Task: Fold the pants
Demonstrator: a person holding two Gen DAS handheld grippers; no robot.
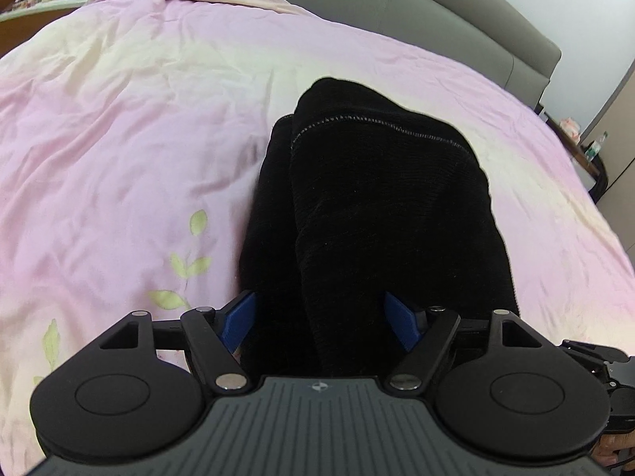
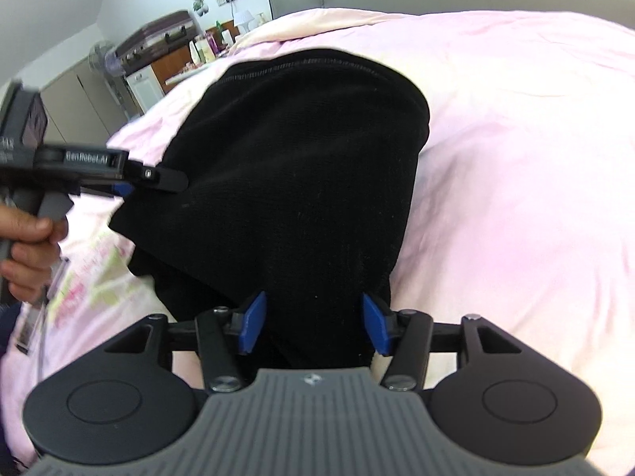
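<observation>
- Blue-padded fingers of the left gripper [image 1: 319, 323] stand wide apart, with the black ribbed-knit pants [image 1: 377, 198] bunched between them; whether they pinch the cloth, I cannot tell.
- Right gripper [image 2: 313, 327] likewise stands wide around the near edge of the cloth.
- Pants lie doubled on the pink quilted bed cover [image 1: 119, 139], stitched hem at the far end.
- Likely mid-fold: next calls for both grippers to close firmly, then carry this near edge toward the hem evenly.
</observation>
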